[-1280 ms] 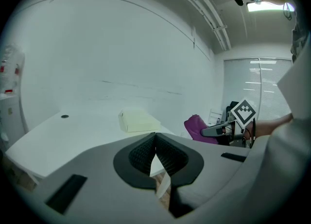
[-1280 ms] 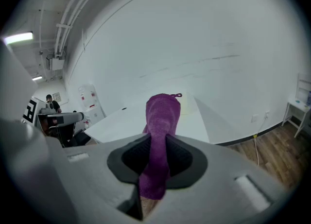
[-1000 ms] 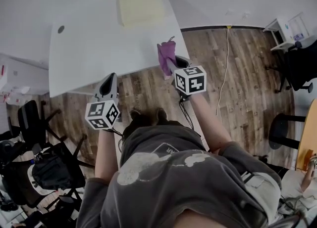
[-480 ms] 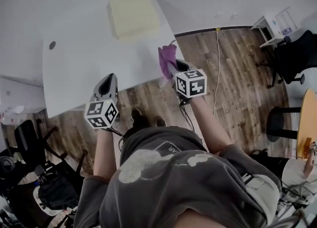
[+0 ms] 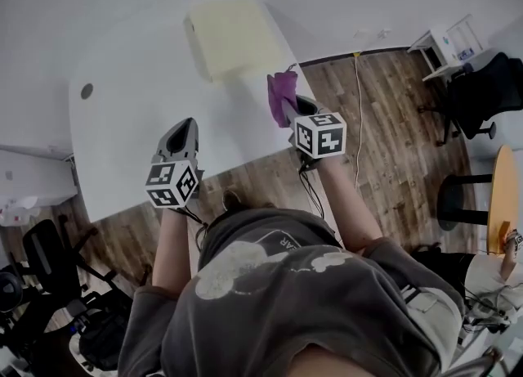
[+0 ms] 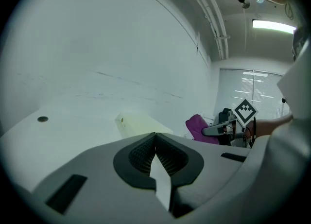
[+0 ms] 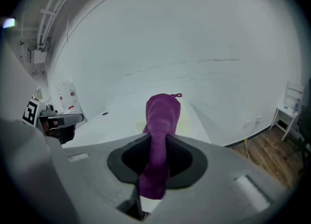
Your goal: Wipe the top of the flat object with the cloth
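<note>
A pale yellow flat object (image 5: 232, 38) lies at the far right part of the white table (image 5: 131, 122); it also shows in the left gripper view as the flat object (image 6: 138, 124). My right gripper (image 5: 288, 105) is shut on a purple cloth (image 5: 282, 93) that sticks up out of the jaws, held above the table's right edge, short of the flat object. In the right gripper view the cloth (image 7: 160, 121) hides most of the flat object. My left gripper (image 5: 181, 140) is shut and empty over the table's near edge.
A small round grommet (image 5: 87, 90) sits in the table at the left. Wood floor (image 5: 392, 138) with a cable lies to the right. Office chairs (image 5: 49, 261) stand at the lower left and a dark chair (image 5: 482, 97) at the right.
Both grippers have moved forward over the table, toward the flat object. The cloth stays held in the right gripper.
</note>
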Motion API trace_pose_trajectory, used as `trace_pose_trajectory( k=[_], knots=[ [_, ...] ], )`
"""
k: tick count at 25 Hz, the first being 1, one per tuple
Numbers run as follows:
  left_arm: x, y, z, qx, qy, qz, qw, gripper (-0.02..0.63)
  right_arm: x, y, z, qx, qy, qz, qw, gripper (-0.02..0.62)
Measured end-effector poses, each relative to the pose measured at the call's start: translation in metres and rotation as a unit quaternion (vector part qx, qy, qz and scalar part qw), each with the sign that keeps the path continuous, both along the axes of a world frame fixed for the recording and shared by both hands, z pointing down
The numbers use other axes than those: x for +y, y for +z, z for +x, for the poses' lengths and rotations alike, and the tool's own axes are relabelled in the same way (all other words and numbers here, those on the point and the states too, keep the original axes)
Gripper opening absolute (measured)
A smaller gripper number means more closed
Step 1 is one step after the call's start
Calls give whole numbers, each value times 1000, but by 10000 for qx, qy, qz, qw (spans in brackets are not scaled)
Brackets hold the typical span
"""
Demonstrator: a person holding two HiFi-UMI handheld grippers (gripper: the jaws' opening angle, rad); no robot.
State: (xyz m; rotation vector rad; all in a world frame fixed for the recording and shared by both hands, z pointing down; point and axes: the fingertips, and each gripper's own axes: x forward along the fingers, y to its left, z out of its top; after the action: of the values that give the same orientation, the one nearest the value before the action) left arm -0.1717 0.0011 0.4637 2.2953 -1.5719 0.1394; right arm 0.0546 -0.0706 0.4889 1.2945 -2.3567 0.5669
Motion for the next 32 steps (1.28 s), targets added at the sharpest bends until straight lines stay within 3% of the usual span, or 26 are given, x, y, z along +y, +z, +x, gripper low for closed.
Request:
trace_pose_trajectory(
  k=[7,15,32],
  knots=[
    [-33,7,-30,117,322,23,9994,-5,-21,-3,-21,99,366,-8,9993,74],
    [-59,10,-27,165,568,6,9983,-5,-45,-13,-21,182,539,41,9984,74],
    [-141,16,6,-83,252,-235,9994,-4,-176,-34,-20,-168,-71,177,9997,74]
  ],
)
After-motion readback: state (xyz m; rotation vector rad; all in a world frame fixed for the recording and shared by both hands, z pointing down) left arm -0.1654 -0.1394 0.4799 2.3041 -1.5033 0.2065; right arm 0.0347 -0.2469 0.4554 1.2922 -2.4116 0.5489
